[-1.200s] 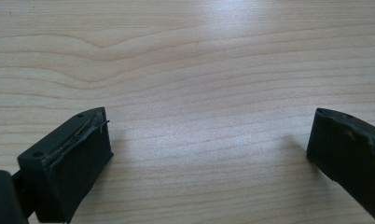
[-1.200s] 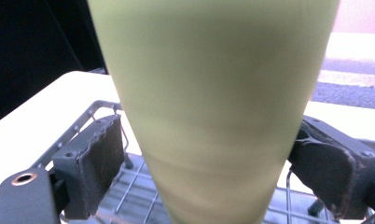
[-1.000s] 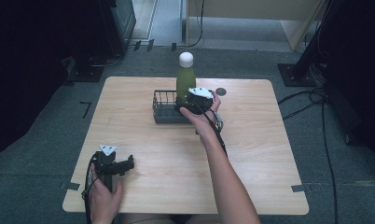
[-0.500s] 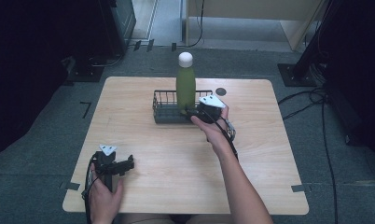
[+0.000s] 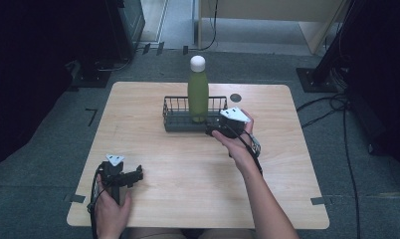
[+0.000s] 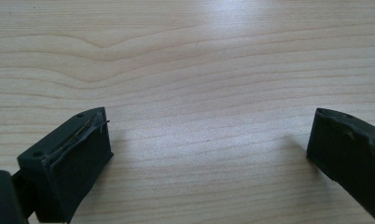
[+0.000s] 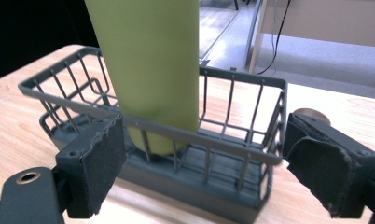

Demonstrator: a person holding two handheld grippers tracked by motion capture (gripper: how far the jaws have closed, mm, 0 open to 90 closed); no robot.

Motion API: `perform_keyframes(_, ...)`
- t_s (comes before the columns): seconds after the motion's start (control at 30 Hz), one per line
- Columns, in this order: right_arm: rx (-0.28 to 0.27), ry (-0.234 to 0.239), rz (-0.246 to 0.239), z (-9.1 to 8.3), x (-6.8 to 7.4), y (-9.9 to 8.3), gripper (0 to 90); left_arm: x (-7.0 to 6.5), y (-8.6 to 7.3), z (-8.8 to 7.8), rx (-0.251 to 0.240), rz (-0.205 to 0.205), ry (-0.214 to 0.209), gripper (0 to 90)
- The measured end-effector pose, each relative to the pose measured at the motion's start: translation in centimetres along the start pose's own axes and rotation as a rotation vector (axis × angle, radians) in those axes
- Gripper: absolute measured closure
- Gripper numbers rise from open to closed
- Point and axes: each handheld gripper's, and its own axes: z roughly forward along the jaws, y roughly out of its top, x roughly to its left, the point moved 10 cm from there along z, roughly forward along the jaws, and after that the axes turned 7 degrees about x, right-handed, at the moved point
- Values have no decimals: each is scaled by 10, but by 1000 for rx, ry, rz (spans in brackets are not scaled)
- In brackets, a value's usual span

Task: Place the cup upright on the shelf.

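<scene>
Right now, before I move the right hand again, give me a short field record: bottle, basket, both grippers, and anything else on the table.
bottle: green bottle with white cap, standing upright inside the basket
basket: dark wire basket, on the table's far middle
right gripper: right gripper at the basket's near right corner; its jaws have just been opening; fingers apart, with the corner between them, not pressing on it
left gripper: left gripper open over bare wood at the near left
other: small dark round disc behind the basket
table: light wooden table
</scene>
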Motion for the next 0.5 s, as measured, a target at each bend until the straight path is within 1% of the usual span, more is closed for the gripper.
perform_keyframes(0.1,1,2,-3,-4,-2,-4,134,0,0,0,0,0,0,0)
perform_keyframes(0.23,4,2,-22,-11,-3,-10,134,0,0,0,0,0,0,0)
perform_keyframes(0.5,6,8,-36,-25,-5,-20,133,0,0,0,0,0,0,0)
